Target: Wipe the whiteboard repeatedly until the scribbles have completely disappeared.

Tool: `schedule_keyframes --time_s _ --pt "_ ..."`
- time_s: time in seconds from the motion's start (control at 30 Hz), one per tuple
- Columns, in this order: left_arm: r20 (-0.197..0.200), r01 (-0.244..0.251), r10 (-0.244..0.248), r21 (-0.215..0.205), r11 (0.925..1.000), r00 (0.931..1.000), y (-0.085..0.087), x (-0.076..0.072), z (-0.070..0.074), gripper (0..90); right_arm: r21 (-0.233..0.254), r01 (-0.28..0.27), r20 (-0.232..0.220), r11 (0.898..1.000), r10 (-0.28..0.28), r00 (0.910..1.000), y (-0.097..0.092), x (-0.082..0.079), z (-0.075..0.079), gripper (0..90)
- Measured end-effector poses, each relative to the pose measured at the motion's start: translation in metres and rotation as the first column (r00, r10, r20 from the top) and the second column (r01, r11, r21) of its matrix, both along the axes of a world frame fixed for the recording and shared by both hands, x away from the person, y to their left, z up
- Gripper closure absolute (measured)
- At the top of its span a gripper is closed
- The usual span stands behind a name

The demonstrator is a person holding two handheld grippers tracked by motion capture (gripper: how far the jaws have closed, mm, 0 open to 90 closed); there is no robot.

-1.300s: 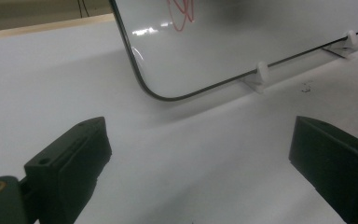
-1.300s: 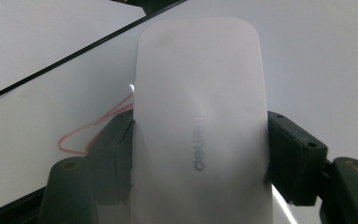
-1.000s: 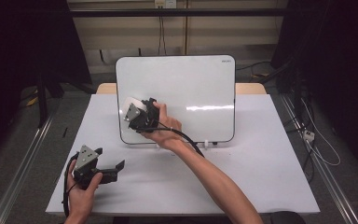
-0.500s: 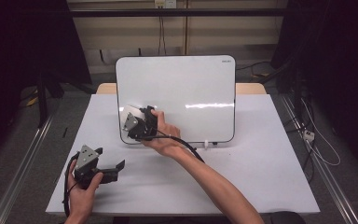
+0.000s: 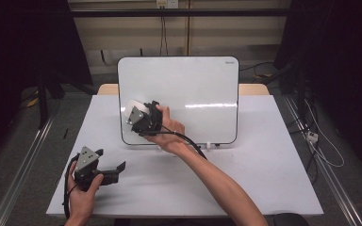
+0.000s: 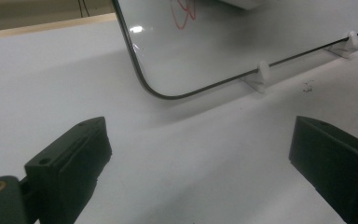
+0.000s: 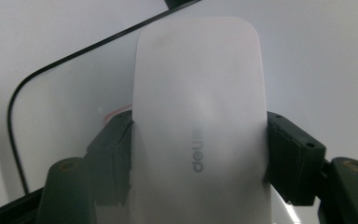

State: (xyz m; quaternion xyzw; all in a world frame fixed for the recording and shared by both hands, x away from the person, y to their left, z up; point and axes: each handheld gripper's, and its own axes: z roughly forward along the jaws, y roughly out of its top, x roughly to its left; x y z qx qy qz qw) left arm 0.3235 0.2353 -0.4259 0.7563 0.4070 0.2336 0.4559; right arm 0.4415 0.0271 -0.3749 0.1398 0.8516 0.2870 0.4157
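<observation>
A white board (image 5: 193, 94) with a thin black rim stands upright on small white feet at the back of the table. My right gripper (image 5: 140, 117) is shut on a white eraser (image 5: 134, 108) and holds it flat against the board's lower left part. In the right gripper view the eraser (image 7: 198, 116) sits between both black pads, with the board's rounded corner (image 7: 16, 98) to the left. Red pen marks (image 6: 184, 11) show on the board (image 6: 242, 42) in the left gripper view. My left gripper (image 5: 108, 162) lies on the table at the front left, open, with nothing between its jaws.
The table top (image 5: 264, 160) is covered in white. The board's feet (image 6: 262, 74) rest on it near the middle. A cable (image 5: 188, 141) trails from the right gripper along the forearm. Dark floor and metal rails (image 5: 23, 165) flank the table.
The right gripper with the eraser has slid a little down and back up over the board's lower left area. The left gripper has stayed put.
</observation>
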Motion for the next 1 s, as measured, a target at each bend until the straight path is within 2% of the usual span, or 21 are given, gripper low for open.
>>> schedule_keyframes --time_s 0.03,0.23,0.3,0.37,0.5,0.57,0.63,0.7,0.87,1.0 --pt "0.0 -0.004 0.004 -0.01 0.9999 1.0 0.0 0.0 0.0 4.9 0.01 0.007 0.001 1.0 -0.007 1.0 -0.001 0.002 0.002 31.4" --pt "0.0 -0.004 0.004 -0.012 0.9999 1.0 0.0 0.0 0.0 4.9 0.024 0.031 0.008 0.999 -0.032 0.9995 -0.005 0.009 0.011 31.4" --pt "0.004 -0.001 0.001 -0.01 0.9999 1.0 0.0 -0.001 0.0 4.8 0.05 0.06 0.011 0.997 -0.061 0.9981 -0.008 0.014 0.018 31.4" --pt "0.001 -0.001 0.001 -0.009 1.0 1.0 0.0 -0.001 0.0 4.8 0.051 0.064 0.005 0.997 -0.064 0.9979 -0.008 0.014 0.018 31.4" --pt "0.001 -0.006 0.006 -0.014 0.9999 1.0 0.0 -0.001 0.0 4.9 0.033 0.066 0.027 0.997 -0.067 0.9974 -0.006 0.012 0.017 31.4" --pt "0.001 -0.003 0.003 -0.01 1.0 1.0 0.0 -0.001 0.001 4.9 0.026 0.076 0.025 0.997 -0.077 0.9967 -0.005 0.011 0.016 31.4" --pt "0.005 -0.003 0.003 -0.009 1.0 1.0 0.0 -0.001 0.001 4.9 -0.004 0.07 0.021 0.998 -0.07 0.9973 -0.003 0.009 0.014 31.4" --pt "0.006 -0.004 0.004 -0.009 1.0 1.0 -0.001 -0.001 0.0 4.9 -0.003 0.077 0.019 0.997 -0.077 0.9969 -0.002 0.006 0.01 31.4" --pt "0.003 -0.004 0.004 -0.012 0.9999 1.0 -0.002 -0.001 0.0 4.9 -0.036 0.063 0.006 0.997 -0.063 0.998 0.0 0.0 0.003 31.4" --pt "-0.001 0.004 -0.004 0.002 1.0 1.0 -0.001 -0.001 0.001 4.9 -0.056 0.043 -0.001 0.997 -0.043 0.9991 0.002 -0.007 -0.005 31.4"
